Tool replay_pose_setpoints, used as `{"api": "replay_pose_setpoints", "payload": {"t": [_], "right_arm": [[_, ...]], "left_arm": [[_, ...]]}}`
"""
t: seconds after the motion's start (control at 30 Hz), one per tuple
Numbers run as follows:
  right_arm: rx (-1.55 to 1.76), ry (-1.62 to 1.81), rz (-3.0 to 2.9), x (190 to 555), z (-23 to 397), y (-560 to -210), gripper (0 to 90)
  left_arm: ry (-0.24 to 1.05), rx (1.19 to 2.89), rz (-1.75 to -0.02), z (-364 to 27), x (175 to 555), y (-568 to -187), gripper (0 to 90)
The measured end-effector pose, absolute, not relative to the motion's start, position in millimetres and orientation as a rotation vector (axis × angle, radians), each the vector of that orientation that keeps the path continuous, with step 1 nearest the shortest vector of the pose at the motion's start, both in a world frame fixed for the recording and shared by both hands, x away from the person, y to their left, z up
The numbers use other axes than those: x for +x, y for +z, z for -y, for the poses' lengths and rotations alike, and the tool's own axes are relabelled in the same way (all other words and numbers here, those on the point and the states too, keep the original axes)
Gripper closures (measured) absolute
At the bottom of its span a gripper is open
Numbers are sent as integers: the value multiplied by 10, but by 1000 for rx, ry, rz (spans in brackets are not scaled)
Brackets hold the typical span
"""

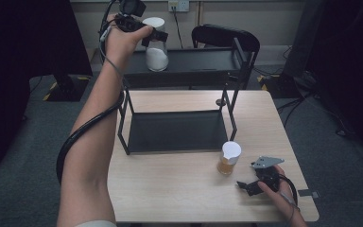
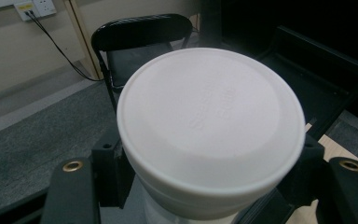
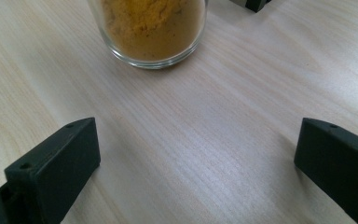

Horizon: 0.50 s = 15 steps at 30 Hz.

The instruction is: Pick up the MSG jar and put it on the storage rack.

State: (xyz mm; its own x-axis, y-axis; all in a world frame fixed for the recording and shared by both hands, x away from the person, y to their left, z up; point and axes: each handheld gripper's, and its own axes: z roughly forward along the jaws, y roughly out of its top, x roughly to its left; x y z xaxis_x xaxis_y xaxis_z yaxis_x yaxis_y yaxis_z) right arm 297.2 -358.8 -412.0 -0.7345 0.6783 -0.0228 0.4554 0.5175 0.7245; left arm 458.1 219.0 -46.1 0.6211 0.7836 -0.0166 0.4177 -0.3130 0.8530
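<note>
We see two glass jars with white lids. The one we are handling, the jar of white powder [image 1: 156, 49], is at the far left of the scene over the top shelf of the black rack [image 1: 189, 66]; whether its base rests on the shelf or hangs just above it we cannot tell. White powder fills roughly its lower half, and in the left gripper view its white lid [image 2: 209, 121] bears raised lettering too faint for us to read. The left gripper [image 1: 157, 35] is clamped on this jar just under the lid, a black jaw pressing on each side. The left arm stretches long from the near edge up to the far left, the hand wrapped around the gripper's body and a thick black cable [image 1: 82, 132] looping beside the forearm. The second jar [image 1: 228, 158] stands on the wooden table [image 1: 170, 189] at the near right, just in front of the rack's lower shelf, and holds orange-brown powder in its lower part. The right gripper [image 1: 248, 185] lies low on the table just to the near right of that jar, held in the right hand, its jaws wide apart with bare wood between them. In the right gripper view that jar is cut off by the top edge.
</note>
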Motion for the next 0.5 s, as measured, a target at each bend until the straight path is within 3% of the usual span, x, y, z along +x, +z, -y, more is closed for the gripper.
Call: {"api": "replay_pose_setpoints", "payload": {"t": [0.17, 0.3, 0.5], "right_arm": [[948, 1042, -2459, 2972, 3588, -4119, 0], [948, 1042, -2459, 2972, 3588, -4119, 0], [948, 1041, -2458, 2971, 3587, -4119, 0]], "left_arm": [[509, 1922, -959, -2200, 4554, -483, 331], [529, 1888, -1004, -2176, 4486, -475, 171], [542, 1864, -1030, -2181, 4371, -501, 54]]}}
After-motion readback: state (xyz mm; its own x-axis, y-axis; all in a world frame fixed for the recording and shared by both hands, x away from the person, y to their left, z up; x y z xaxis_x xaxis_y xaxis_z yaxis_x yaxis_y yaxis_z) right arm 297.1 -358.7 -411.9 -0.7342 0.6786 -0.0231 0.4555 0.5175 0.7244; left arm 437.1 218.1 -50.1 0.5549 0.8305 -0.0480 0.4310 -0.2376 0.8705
